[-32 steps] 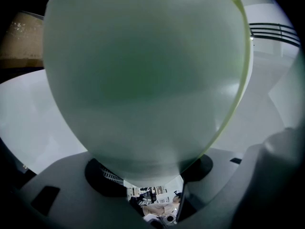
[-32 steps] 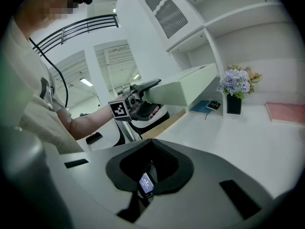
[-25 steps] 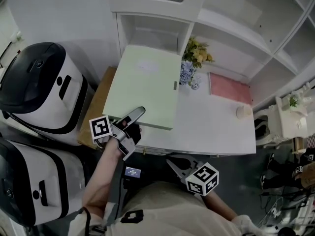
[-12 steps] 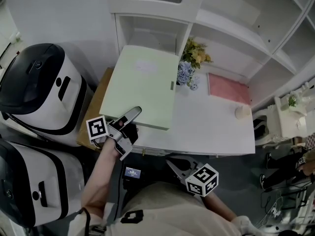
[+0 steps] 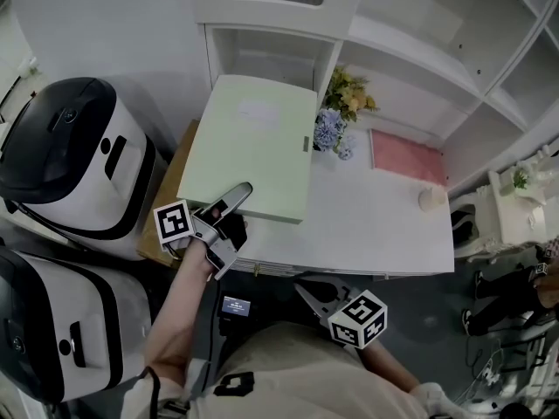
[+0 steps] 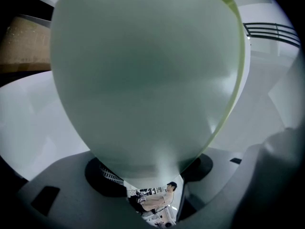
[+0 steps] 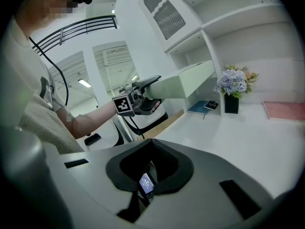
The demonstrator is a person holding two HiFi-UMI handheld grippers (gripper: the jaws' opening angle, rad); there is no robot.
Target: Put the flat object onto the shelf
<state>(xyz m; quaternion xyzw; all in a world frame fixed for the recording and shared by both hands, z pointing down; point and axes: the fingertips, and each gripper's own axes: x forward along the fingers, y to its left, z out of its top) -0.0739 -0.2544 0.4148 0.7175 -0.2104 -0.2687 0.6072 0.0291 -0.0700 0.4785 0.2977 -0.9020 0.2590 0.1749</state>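
The flat object (image 5: 256,142) is a wide pale green board, held level above the left part of the white table (image 5: 376,225). Its far edge lies near the low shelf opening (image 5: 271,59). My left gripper (image 5: 234,196) is shut on its near edge, one jaw lying on top. In the left gripper view the flat object (image 6: 143,75) fills the picture and runs down between the jaws. In the right gripper view the flat object (image 7: 188,82) hangs in the air with the left gripper (image 7: 145,90) on its end. My right gripper (image 5: 306,291) is shut on nothing, low by the table's front edge.
A vase of flowers (image 5: 336,133), a pink mat (image 5: 408,157) and a small cup (image 5: 431,199) stand on the table to the right of the board. Two big white and black machines (image 5: 79,147) and a brown box (image 5: 168,201) crowd the left. Open shelves (image 5: 419,68) rise behind.
The green board and my left gripper have shifted slightly left and towards the shelf opening. The right gripper has kept still.
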